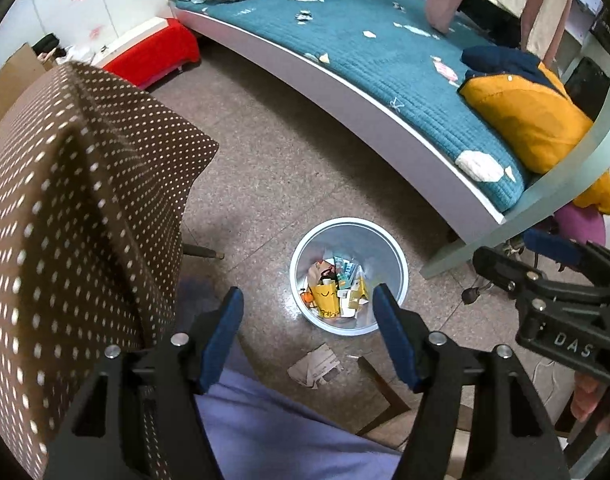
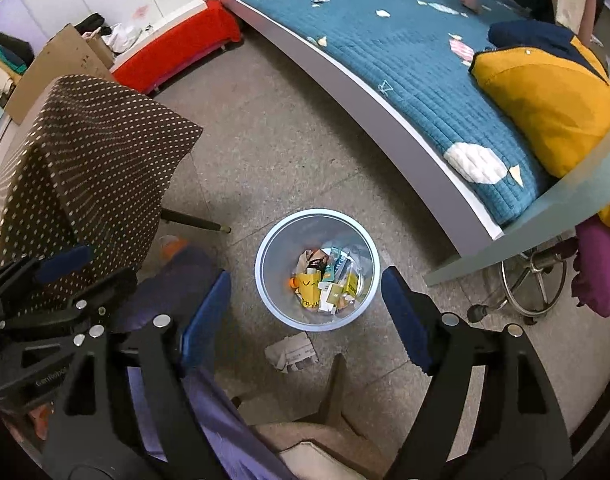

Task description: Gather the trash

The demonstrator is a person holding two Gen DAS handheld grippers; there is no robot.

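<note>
Bed (image 1: 385,80): fills the upper right of both views, teal quilt, with a yellow cushion (image 1: 525,124) at its near end; small pale scraps lie on the quilt, though I cannot tell whether they are litter or part of the pattern.
Floor (image 1: 285,168): speckled grey, open between the bed and a dotted brown chair (image 1: 85,184).
Bin (image 2: 265,292): round, pale, standing upright on the floor below both tools, already part full of wrappers and cartons (image 2: 329,284).
Left tongs (image 1: 307,300): spread apart, nothing between the blue pads, pointing steeply down with the bin seen through the gap.
Right tongs (image 2: 305,284): spread wide apart, empty, hanging over the bin.
Trash left: a crumpled paper (image 2: 291,352) lies on the floor just beside the bin, on the near side, outside the rim.
Stage, as I judge it: both tools are free, and the paper is the nearest piece left to collect.
Risk: the paper lies flat, so pads coming down steeply may scrape the floor and push it away instead of pinching it.
Risk: it sits close to the bin wall, so a wide reach could knock the light bin over and spill what is inside.
Risk: a loose pinch on one corner could let it slip off before it clears the rim.
</note>
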